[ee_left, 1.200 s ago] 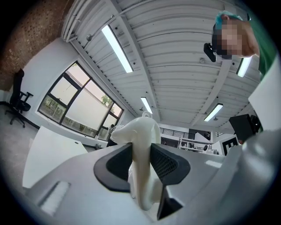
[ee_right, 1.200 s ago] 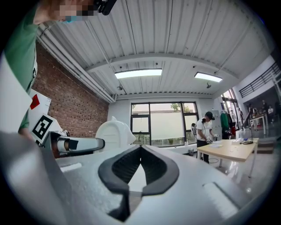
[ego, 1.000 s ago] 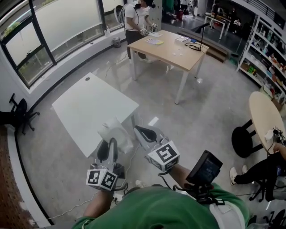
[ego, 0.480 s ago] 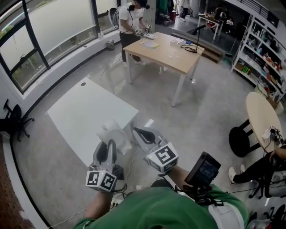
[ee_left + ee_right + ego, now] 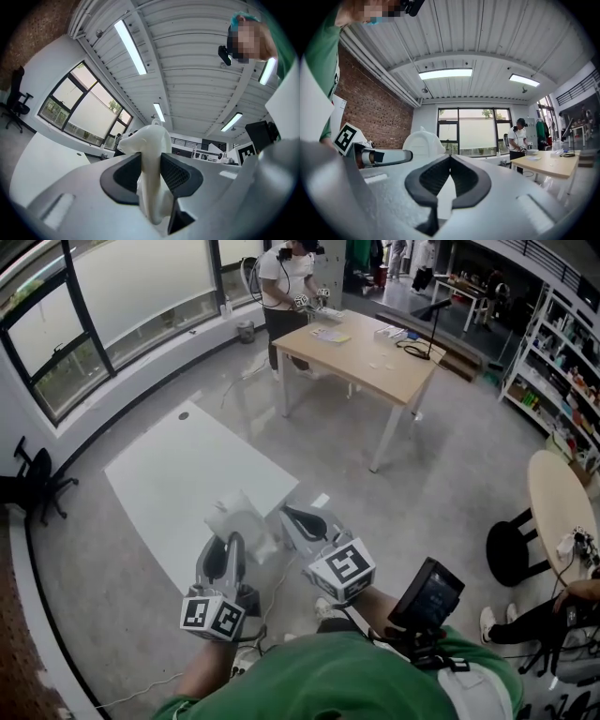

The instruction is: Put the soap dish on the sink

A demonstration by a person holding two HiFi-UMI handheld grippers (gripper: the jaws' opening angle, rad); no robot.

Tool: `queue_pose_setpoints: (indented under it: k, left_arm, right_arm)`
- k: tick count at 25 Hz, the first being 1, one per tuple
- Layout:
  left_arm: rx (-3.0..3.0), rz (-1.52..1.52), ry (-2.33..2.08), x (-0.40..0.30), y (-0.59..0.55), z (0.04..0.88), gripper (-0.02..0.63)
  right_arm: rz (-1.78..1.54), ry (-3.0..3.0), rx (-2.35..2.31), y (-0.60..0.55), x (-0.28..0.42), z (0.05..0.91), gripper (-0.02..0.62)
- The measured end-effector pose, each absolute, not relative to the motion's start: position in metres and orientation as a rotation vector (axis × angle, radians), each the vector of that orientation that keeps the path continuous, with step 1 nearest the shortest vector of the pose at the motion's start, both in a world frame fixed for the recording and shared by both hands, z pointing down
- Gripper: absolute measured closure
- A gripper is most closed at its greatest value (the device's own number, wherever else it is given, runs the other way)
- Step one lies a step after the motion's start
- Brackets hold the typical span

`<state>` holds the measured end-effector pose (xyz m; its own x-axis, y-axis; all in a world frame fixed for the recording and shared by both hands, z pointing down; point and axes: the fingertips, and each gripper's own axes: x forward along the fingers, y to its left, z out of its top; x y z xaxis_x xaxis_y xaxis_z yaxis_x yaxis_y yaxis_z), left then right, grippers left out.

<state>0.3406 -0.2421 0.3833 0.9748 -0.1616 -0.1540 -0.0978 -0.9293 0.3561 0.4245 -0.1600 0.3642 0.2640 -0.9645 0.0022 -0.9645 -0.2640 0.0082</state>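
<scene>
The soap dish (image 5: 152, 140) is held in the left gripper (image 5: 230, 538). Its fingers (image 5: 180, 173) are clamped on the dish's pale body, which stands up between them. From the head view the dish is seen only as a white lump ahead of that gripper, so its exact shape is hard to read. The right gripper (image 5: 292, 515) is carried just beside it, its fingers (image 5: 466, 176) brought together at the tips with nothing between them.

Compared with the frames of a second and half a second ago, the grip is unchanged and both grippers are kept at the same spots before the body. The surroundings have shifted instead. The white bench (image 5: 178, 474) and the wooden bench (image 5: 375, 357) sit differently in the picture, and a shoe (image 5: 328, 607) is now shown on the floor (image 5: 431, 484) below the right gripper.

From this it is judged that the dish is being carried on foot. No sink is shown in any view, so the placing is taken as not yet begun, and the sink has yet to be reached.
</scene>
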Motion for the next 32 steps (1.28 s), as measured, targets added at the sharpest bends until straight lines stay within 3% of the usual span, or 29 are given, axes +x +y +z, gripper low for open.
queue_pose_setpoints:
  k: [22, 32]
  left_arm:
    - [2.764, -0.238, -0.44, 0.442, -0.258, 0.388, 0.472]
    - [2.735, -0.243, -0.531, 0.442, -0.314, 0.394, 0.472]
  right_arm:
    - [0.07, -2.094, 2.346, -0.191, 0.546, 0.38, 0.592]
    - [0.078, -2.132, 2.316, -0.25, 0.557, 0.385, 0.592]
